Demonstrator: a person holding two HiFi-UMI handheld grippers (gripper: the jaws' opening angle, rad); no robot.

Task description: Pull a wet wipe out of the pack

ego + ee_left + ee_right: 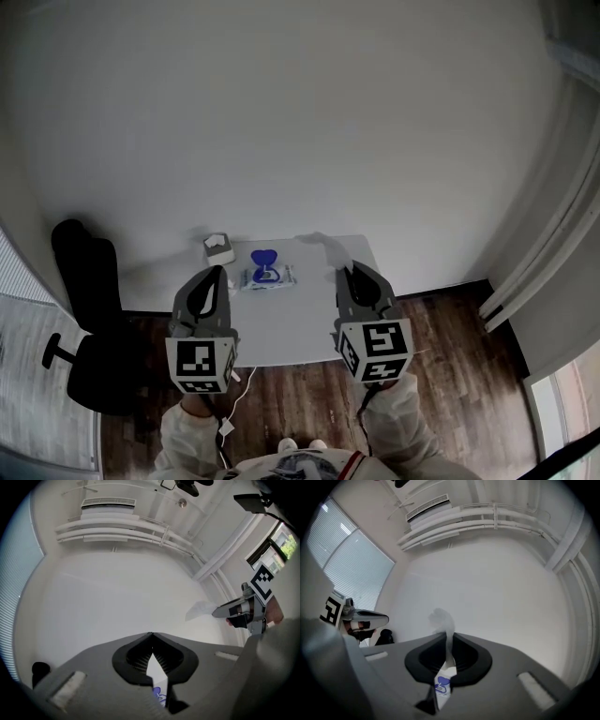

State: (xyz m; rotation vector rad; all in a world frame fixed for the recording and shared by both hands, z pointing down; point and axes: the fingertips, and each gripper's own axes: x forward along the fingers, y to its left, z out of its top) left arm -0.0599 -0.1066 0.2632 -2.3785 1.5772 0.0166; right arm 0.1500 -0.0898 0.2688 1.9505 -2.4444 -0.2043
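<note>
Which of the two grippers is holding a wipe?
The right gripper: a white wipe sticks out of its closed jaws, while the left gripper holds nothing.

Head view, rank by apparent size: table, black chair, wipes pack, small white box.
Largest to smallest:
1. table
2. black chair, somewhat smaller; it stands lower, farther from the camera
3. wipes pack
4. small white box, a little smaller than the pack

Plain white wall [300,112], dark wood-plank floor [450,375], small white tabletop [291,328] set against the wall, black office chair [94,281] to its left, slatted window blinds [351,559], white pipes [487,524] and air vent [108,502] up high, even soft light.
</note>
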